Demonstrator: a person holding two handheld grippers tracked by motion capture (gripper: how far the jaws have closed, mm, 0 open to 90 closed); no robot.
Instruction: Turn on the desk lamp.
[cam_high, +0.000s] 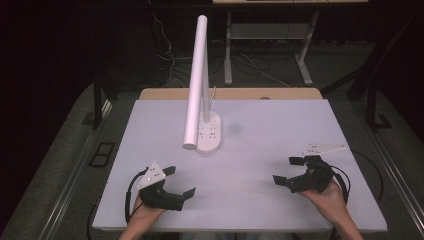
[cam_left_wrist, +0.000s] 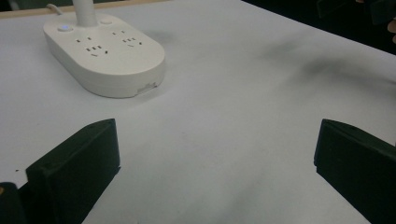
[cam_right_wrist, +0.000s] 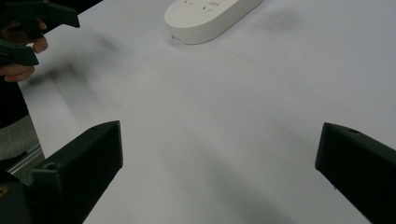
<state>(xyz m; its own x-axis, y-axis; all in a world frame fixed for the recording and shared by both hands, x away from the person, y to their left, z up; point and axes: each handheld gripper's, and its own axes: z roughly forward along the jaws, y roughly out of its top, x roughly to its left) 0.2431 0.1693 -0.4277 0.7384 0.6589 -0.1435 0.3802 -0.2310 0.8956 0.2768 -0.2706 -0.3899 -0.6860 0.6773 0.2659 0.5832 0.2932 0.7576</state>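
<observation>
A white desk lamp stands mid-table: its oval base (cam_high: 210, 132) carries sockets, and a long tubular head (cam_high: 195, 82) leans forward over it. The same base (cam_left_wrist: 103, 53) lies at the far left in the left gripper view, and its near end (cam_right_wrist: 208, 16) sits at the top of the right gripper view. My left gripper (cam_high: 179, 181) hovers at the front left of the white table (cam_high: 260, 150), jaws wide apart, holding nothing. At the front right my right gripper (cam_high: 286, 170) is likewise open and holds nothing. Both point inward toward the table's middle.
A wooden strip (cam_high: 230, 93) borders the table's far edge. Behind it are desk legs (cam_high: 228, 50) and loose cables (cam_high: 167, 52) on the floor. A metal rail (cam_high: 82, 160) runs along the table's left side. White tabletop lies between the two grippers.
</observation>
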